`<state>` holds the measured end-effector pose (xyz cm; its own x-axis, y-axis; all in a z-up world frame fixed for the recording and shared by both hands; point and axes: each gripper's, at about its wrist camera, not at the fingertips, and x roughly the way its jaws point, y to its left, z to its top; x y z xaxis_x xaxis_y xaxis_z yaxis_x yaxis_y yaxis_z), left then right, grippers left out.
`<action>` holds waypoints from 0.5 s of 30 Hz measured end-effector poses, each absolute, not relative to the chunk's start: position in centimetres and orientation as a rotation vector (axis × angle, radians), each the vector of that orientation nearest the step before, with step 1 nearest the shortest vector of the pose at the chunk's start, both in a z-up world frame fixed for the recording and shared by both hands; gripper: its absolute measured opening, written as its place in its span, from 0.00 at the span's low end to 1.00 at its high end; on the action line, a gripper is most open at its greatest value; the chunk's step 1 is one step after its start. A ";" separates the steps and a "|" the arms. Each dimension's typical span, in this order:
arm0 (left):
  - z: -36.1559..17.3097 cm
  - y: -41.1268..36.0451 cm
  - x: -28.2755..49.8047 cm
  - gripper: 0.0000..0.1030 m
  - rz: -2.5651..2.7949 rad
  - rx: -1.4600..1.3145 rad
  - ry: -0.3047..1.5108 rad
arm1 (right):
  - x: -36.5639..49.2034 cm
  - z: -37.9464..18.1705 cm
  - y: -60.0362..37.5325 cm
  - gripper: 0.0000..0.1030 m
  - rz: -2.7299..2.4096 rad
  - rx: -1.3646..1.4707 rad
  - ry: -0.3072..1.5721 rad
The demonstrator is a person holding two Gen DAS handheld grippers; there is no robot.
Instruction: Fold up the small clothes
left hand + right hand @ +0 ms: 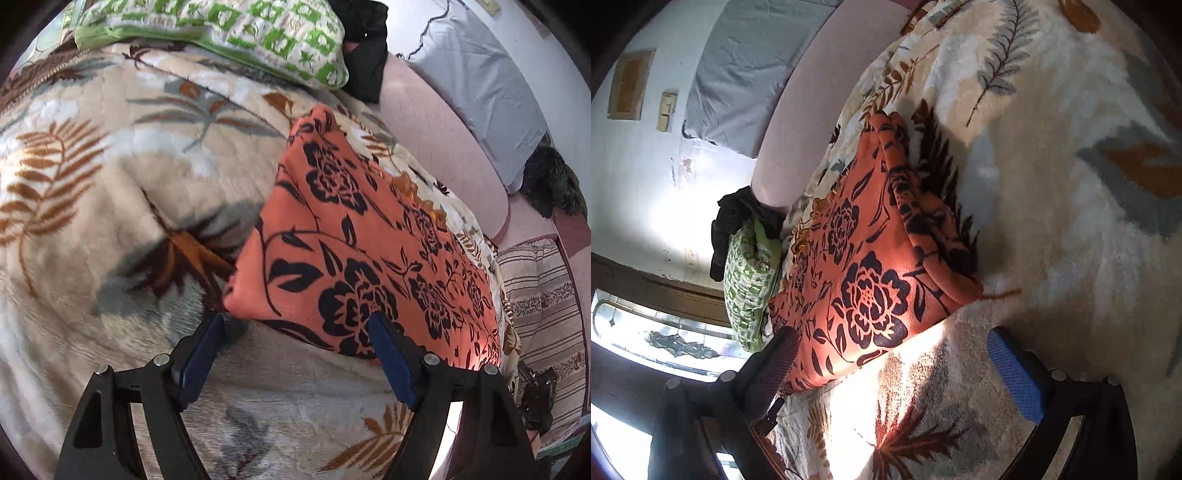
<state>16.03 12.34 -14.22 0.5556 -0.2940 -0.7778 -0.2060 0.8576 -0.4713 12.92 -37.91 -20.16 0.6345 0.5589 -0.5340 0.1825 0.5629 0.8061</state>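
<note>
Lying folded cloth (pixel 362 251) just ahead of open left gripper (pixel 295 332).

Folded orange floral cloth (pixel 871 266) on leaf-print blanket (pixel 1052 221); right hand-held gripper (pixel 897 343) spread wide, empty.

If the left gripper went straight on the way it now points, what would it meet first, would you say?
Probably the near edge of the folded orange cloth with black flowers, straight ahead of the open left gripper; depth is uncertain.

No legible text or labels anywhere.
</note>
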 end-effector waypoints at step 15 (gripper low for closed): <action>-7.1 11.1 18.9 0.12 -0.029 -0.418 0.855 | 19.6 -14.8 -35.1 0.09 0.191 0.913 0.853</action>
<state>18.92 11.11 -7.06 0.6609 -0.1901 -0.7260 -0.1411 0.9187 -0.3689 19.55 -35.12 -14.79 0.6665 0.4842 -0.5668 0.1960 0.6197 0.7599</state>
